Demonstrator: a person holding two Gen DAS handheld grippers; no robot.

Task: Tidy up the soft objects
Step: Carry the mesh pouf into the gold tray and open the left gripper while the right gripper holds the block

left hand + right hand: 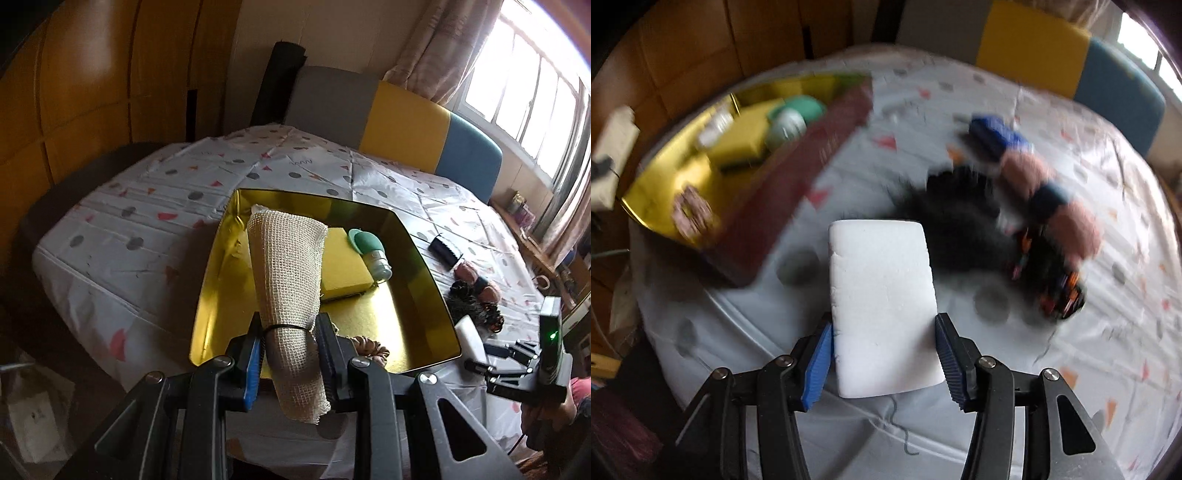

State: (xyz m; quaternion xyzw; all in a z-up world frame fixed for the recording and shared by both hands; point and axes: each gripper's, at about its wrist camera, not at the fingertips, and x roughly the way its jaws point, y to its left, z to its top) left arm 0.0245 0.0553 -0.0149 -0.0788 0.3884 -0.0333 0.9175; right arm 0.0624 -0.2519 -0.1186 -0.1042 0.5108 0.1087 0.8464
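While the left claw (288, 354) pinches a mesh cloth roll (286, 273) above the gold tray (424, 258), the right claw (884, 350) clamps a white sponge (882, 306).

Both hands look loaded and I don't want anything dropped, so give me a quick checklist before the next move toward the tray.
1. Left gripper clamps the mesh cloth roll: ok.
2. Right gripper holds the white sponge: ok.
3. Free space in the gold tray: ok, near part bare.
4. Cloth roll over the tray: ok.
5. White sponge over the tray: not ok, beside it.
6. Right view sharp: not ok, blurred.
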